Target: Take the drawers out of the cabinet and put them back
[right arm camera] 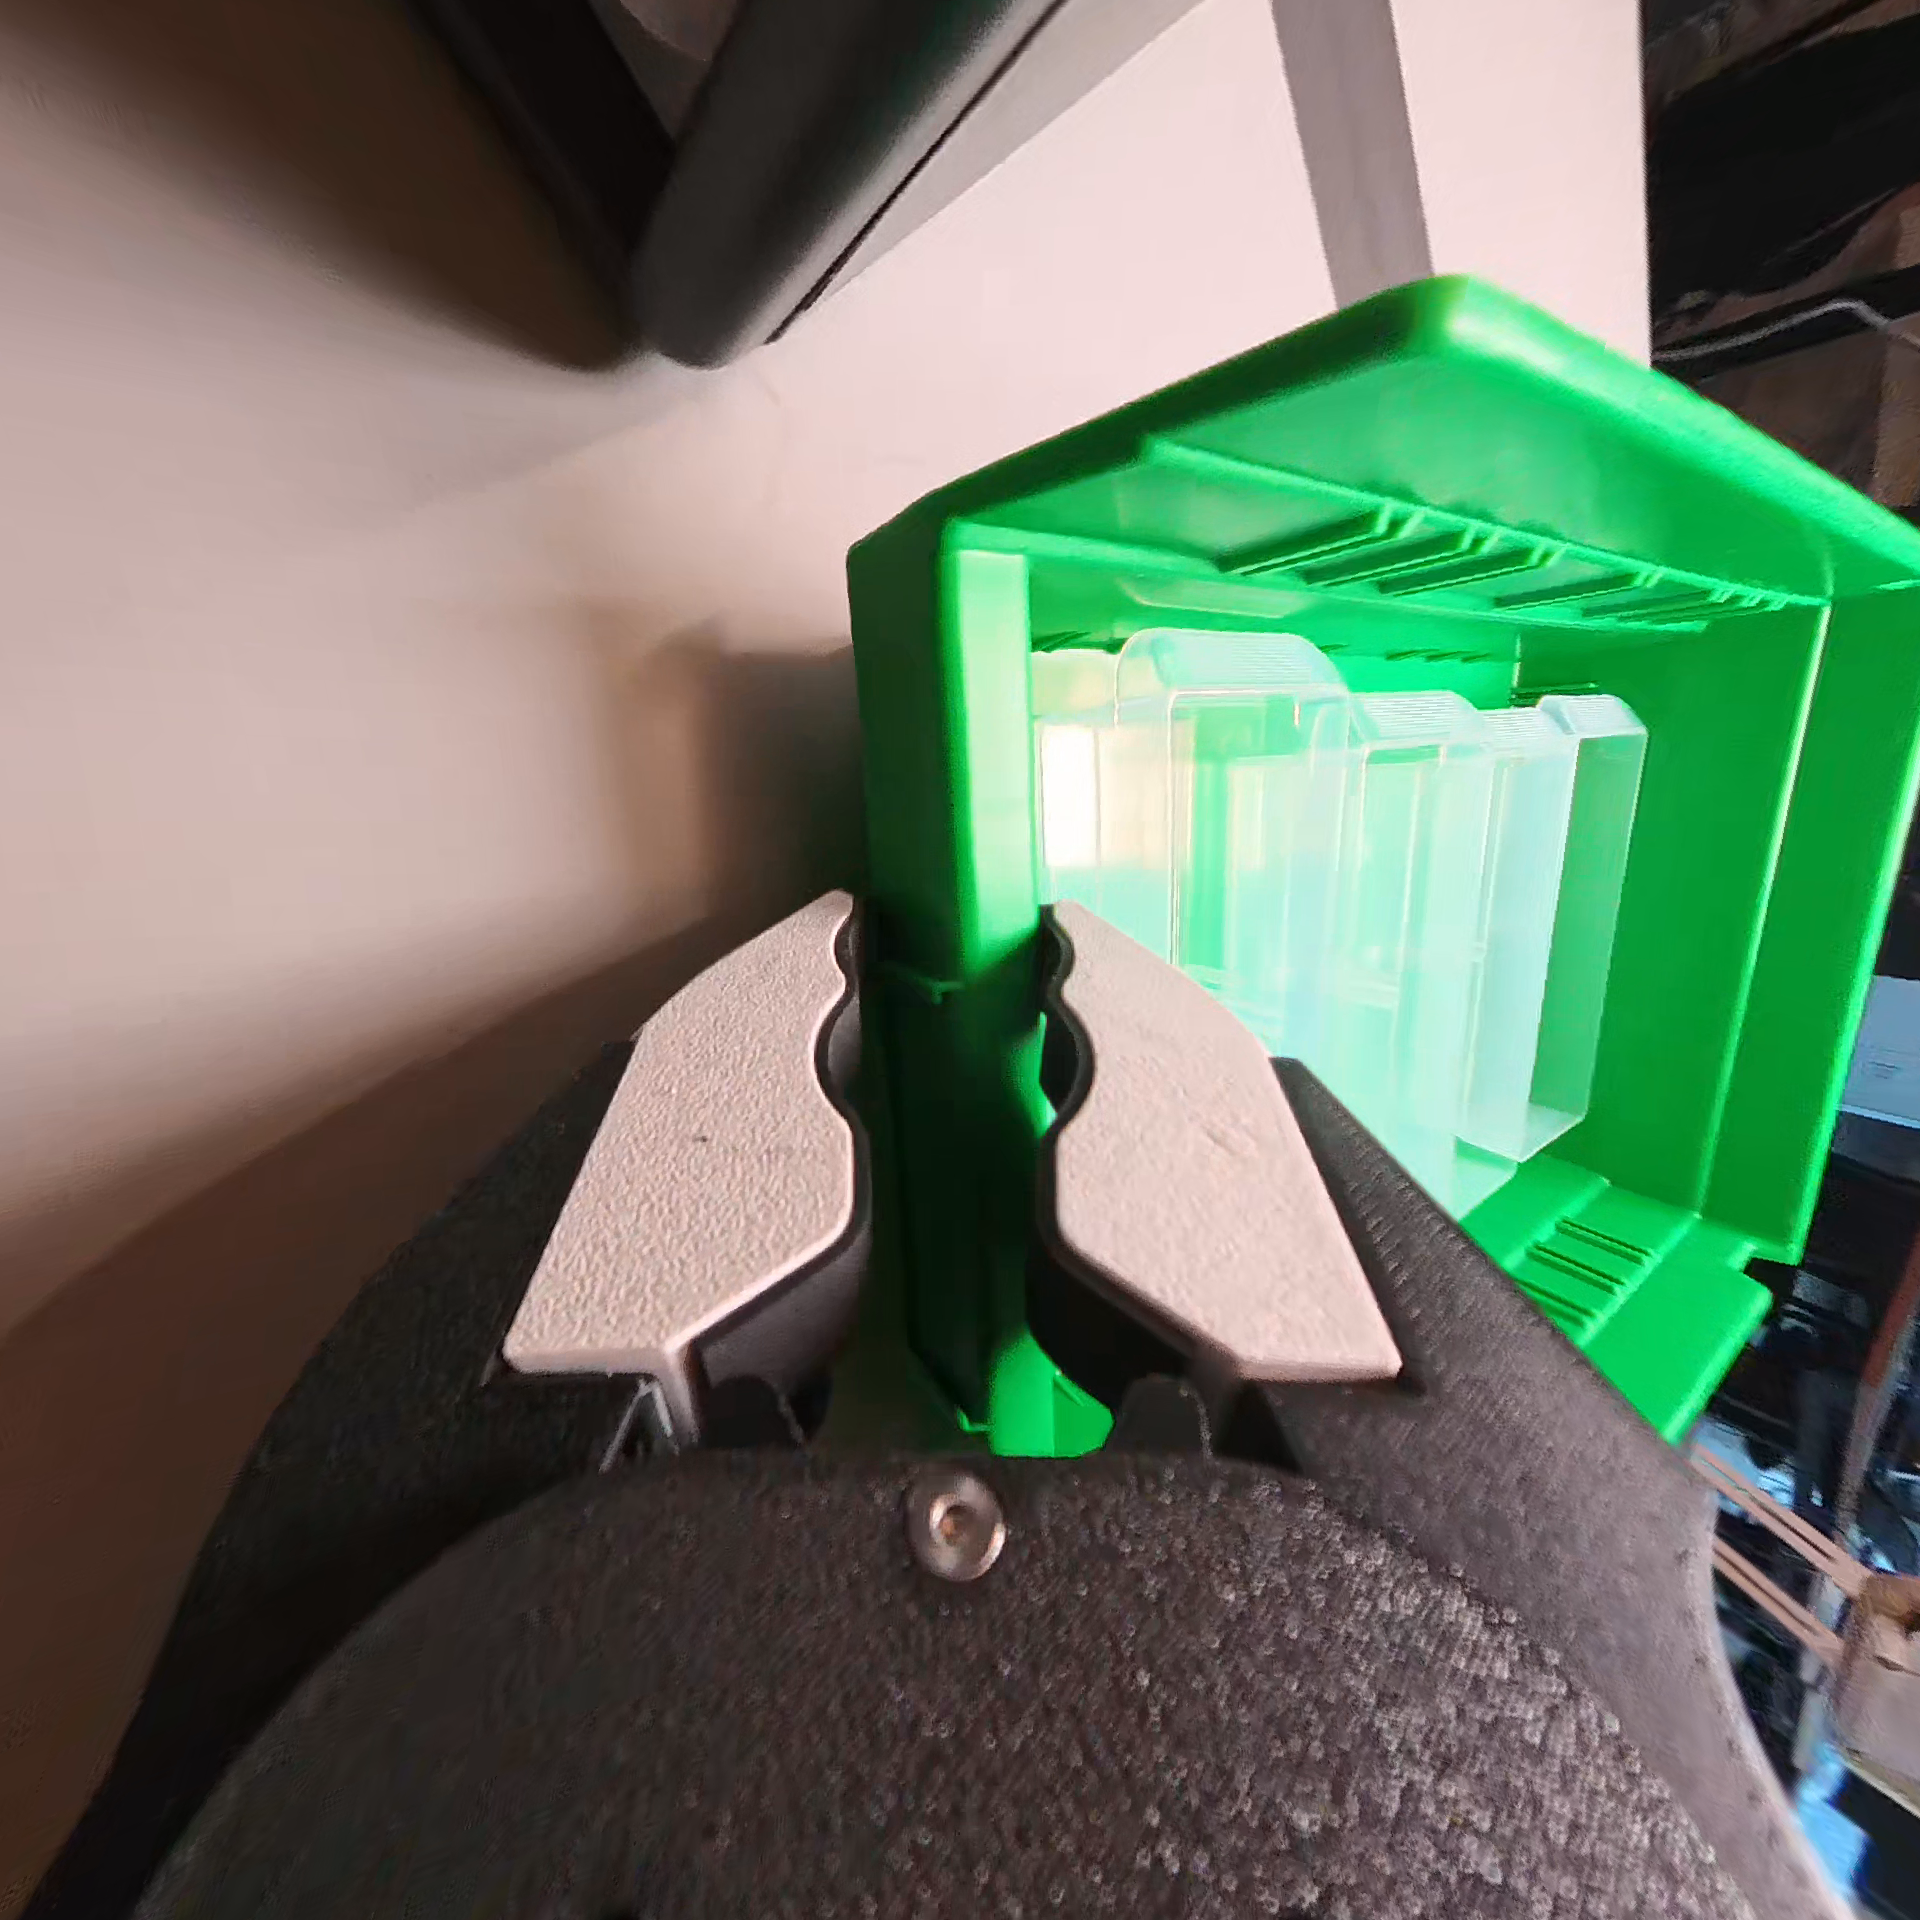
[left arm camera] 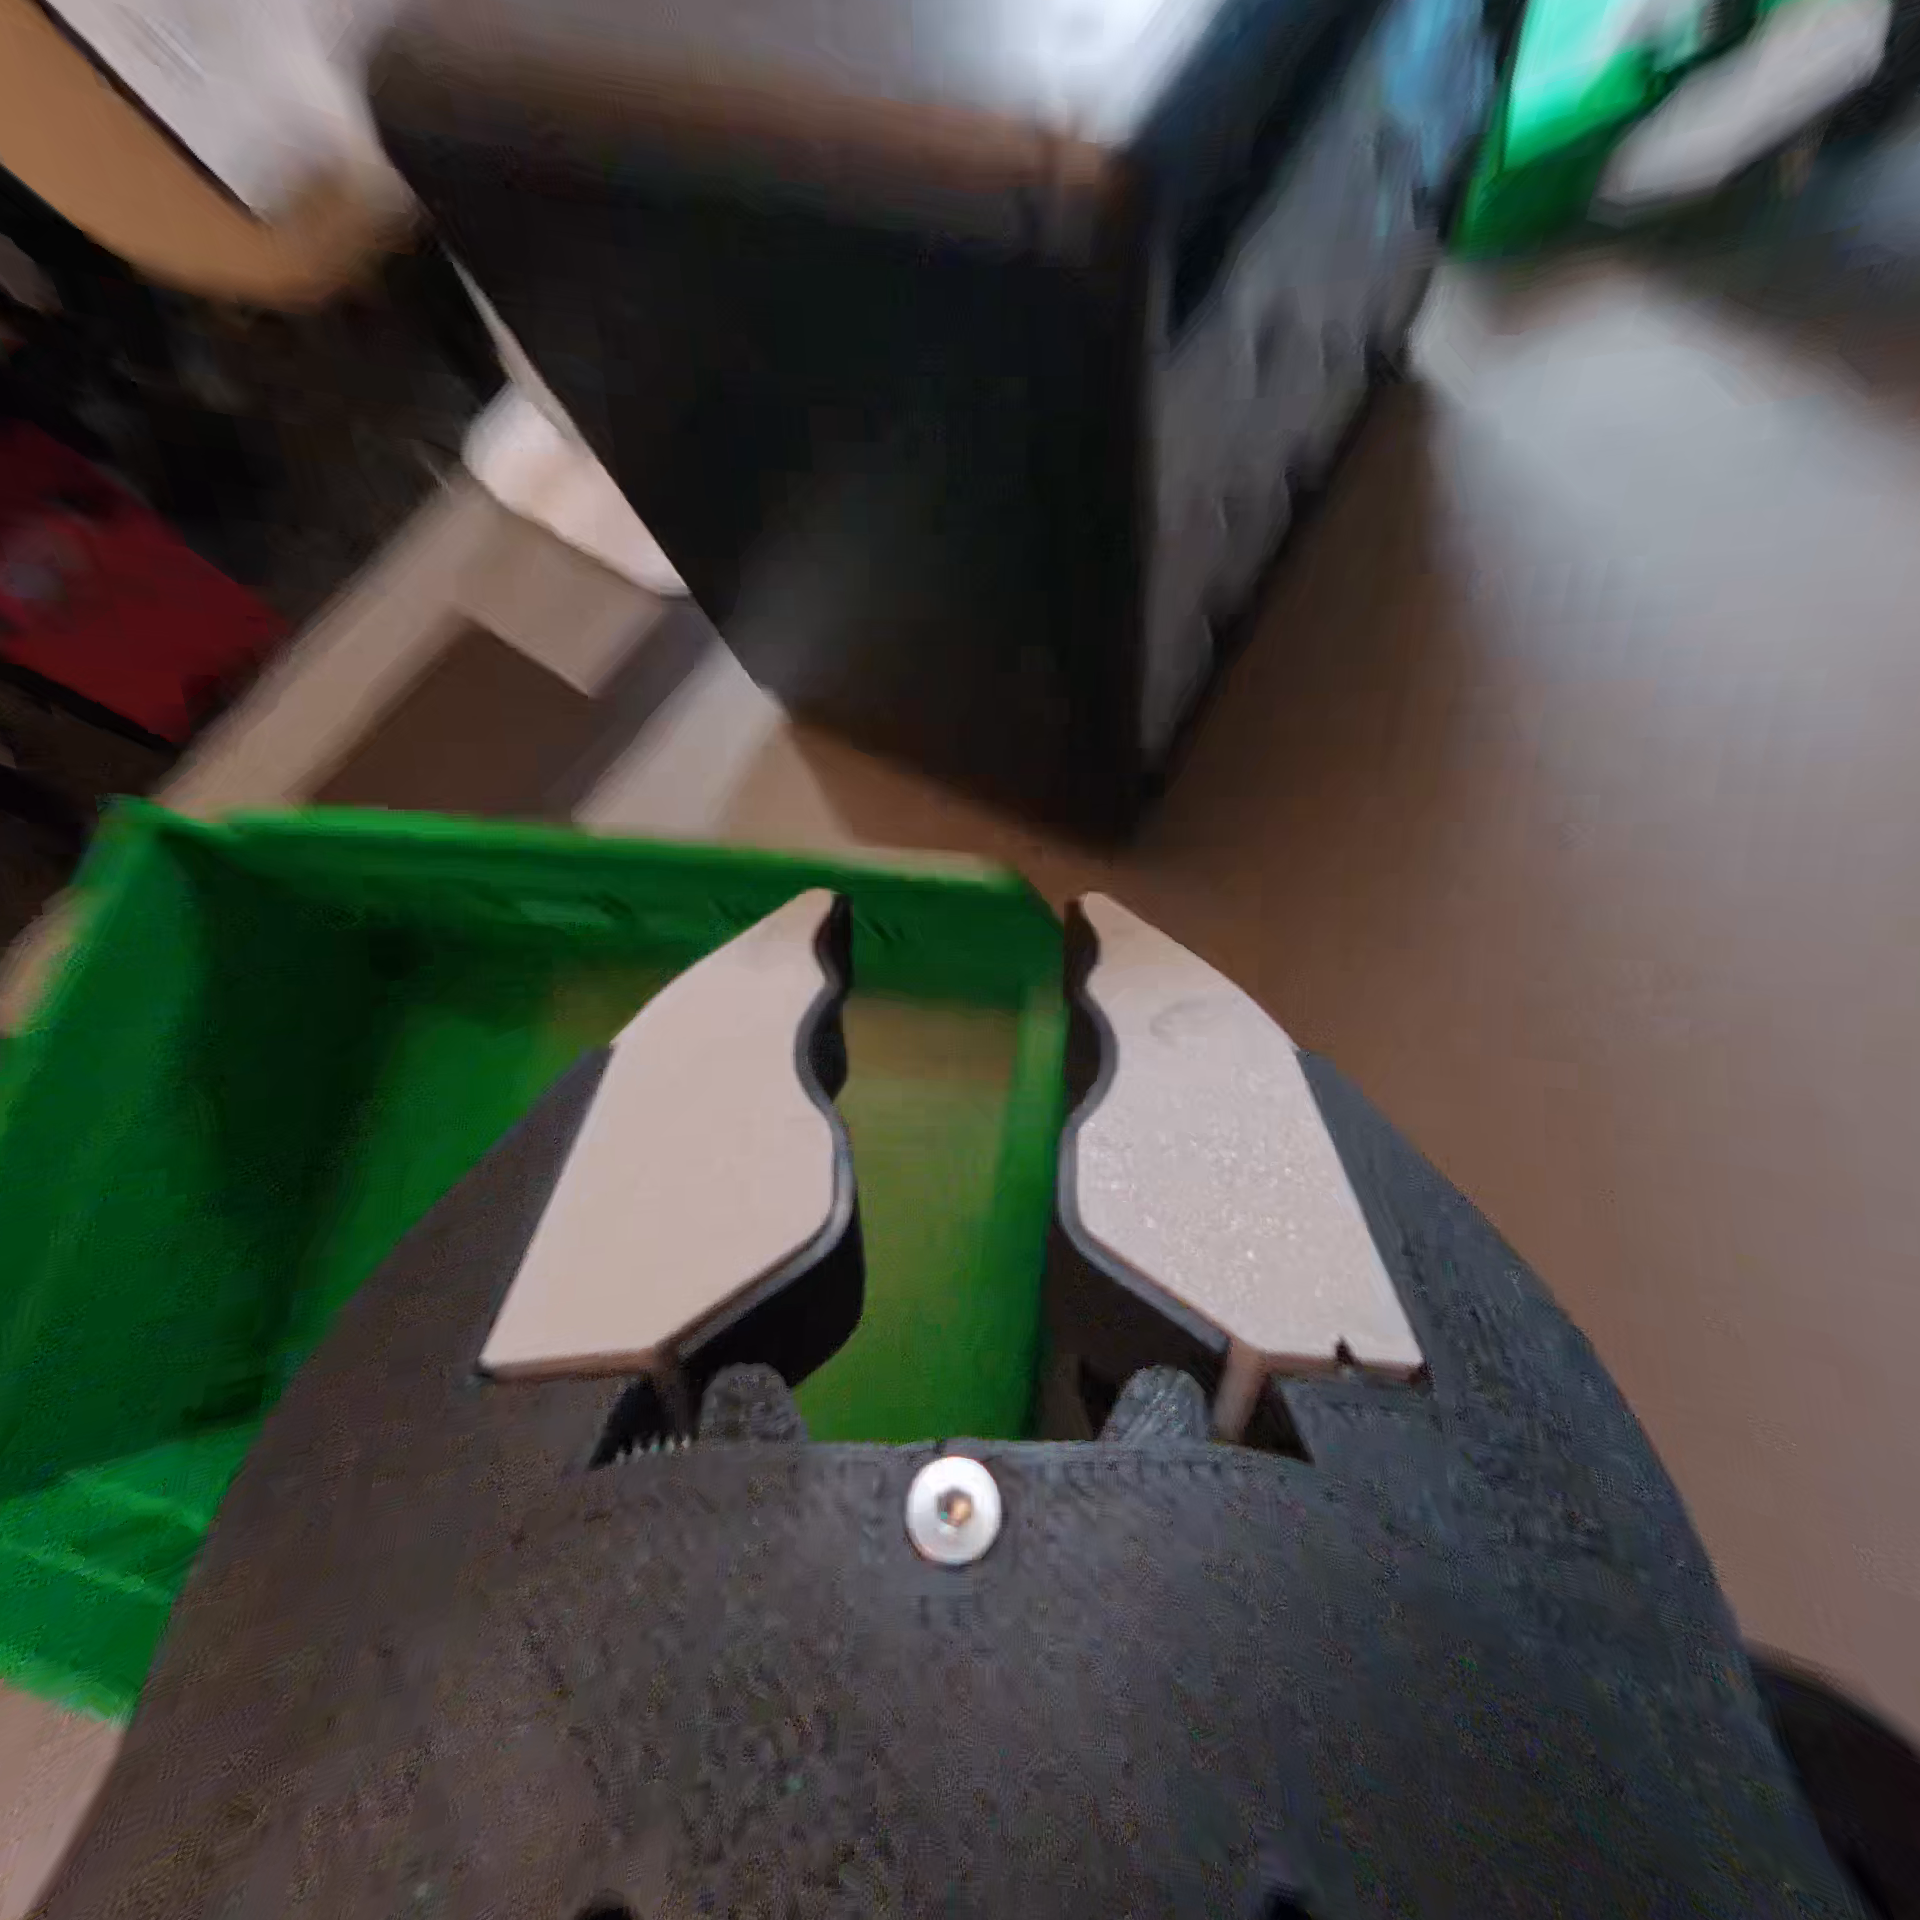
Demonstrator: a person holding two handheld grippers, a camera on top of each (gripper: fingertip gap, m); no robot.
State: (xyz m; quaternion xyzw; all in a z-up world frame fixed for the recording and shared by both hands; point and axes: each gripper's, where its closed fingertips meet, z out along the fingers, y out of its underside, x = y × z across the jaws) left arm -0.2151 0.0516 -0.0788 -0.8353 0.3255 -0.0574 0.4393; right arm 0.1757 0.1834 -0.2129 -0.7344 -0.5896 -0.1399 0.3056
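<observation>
In the left wrist view, which is motion-blurred, my left gripper (left arm camera: 954,914) straddles the right wall of an empty green drawer (left arm camera: 312,1039). One finger is inside and one outside, and the drawer rides tilted above the table. The black cabinet (left arm camera: 883,468) stands ahead on the brown table (left arm camera: 1558,727). In the right wrist view, my right gripper (right arm camera: 951,920) is shut on the side wall of a second green drawer (right arm camera: 1558,436). It is turned on its side with the opening towards me, and translucent inserts (right arm camera: 1299,831) sit inside. That drawer also shows blurred in the left wrist view (left arm camera: 1538,135).
A dark grey object (right arm camera: 707,156) hangs at the upper left of the right wrist view, against a pale surface (right arm camera: 312,623). Dark cluttered shelving (right arm camera: 1818,208) is on the right. Beyond the table's left edge are a white frame (left arm camera: 468,623) and a red object (left arm camera: 104,582).
</observation>
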